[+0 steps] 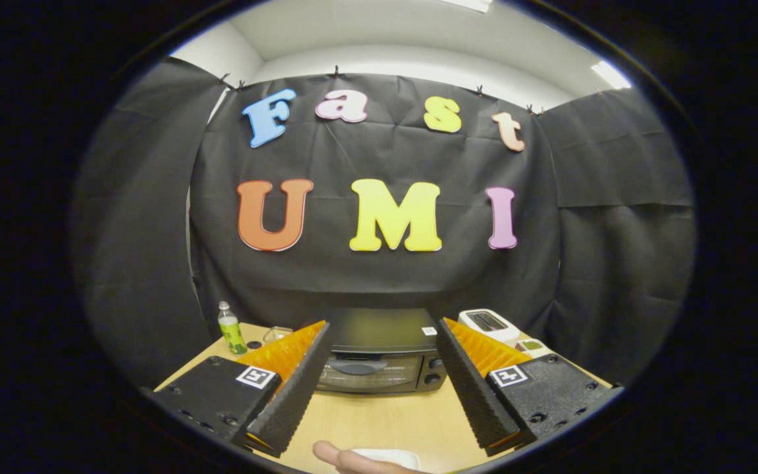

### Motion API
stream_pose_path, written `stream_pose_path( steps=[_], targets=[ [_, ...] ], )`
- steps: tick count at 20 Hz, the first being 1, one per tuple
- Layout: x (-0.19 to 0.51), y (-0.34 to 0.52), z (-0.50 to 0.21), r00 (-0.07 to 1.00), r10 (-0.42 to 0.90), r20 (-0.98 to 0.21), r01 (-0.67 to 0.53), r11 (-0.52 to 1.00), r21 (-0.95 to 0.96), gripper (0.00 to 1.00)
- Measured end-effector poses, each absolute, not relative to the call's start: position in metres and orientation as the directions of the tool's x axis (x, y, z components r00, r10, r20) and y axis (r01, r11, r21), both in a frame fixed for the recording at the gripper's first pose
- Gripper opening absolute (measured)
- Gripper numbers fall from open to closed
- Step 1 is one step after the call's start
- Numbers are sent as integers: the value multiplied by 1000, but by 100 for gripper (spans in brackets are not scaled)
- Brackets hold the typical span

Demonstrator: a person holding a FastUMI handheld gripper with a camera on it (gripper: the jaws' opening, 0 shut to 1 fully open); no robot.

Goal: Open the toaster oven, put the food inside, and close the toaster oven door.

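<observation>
Fingers: gripper held above the table, its fingers spread wide with nothing between them.
Toaster oven: black toaster oven beyond the fingers, centred in the gap between them, door shut, two knobs on its right side.
Food: pale item on the table, nearer than the fingertips, with a person's finger touching it.
Bottle: green drink bottle beyond the left finger.
White device: white device beyond the right finger, beside the oven.

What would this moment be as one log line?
phase: approach | gripper: open, holding nothing | toaster oven: door closed, beyond fingers | hand: beside white dish
</observation>
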State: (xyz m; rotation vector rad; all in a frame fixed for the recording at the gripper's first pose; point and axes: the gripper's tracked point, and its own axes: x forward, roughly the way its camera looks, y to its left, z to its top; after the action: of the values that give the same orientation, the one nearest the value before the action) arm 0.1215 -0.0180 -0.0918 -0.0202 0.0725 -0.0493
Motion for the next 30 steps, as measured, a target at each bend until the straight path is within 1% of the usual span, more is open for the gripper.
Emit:
stream_pose_path(
  steps=[4,10,14,17,19,22,23,25,30],
  targets=[
    [163,-16,-126,993,-29,-118,33,999,27,100],
    [228,-18,-182,981,-54,-187,56,998,6,100],
    [263,-7,-209,973,-49,-224,44,999,-28,100],
    [280,0,-228,965,-38,-261,32,999,-28,100],
    [287,0,-231,965,-49,-257,39,998,-45,100],
    [292,-2,-251,948,-46,-315,38,999,-32,100],
    [294,-1,-249,953,-30,-302,27,1000,-15,100],
    [300,-7,-245,957,-52,-285,43,998,-39,100],
    [305,-2,-250,937,-9,-351,14,1000,13,100]
  ],
)
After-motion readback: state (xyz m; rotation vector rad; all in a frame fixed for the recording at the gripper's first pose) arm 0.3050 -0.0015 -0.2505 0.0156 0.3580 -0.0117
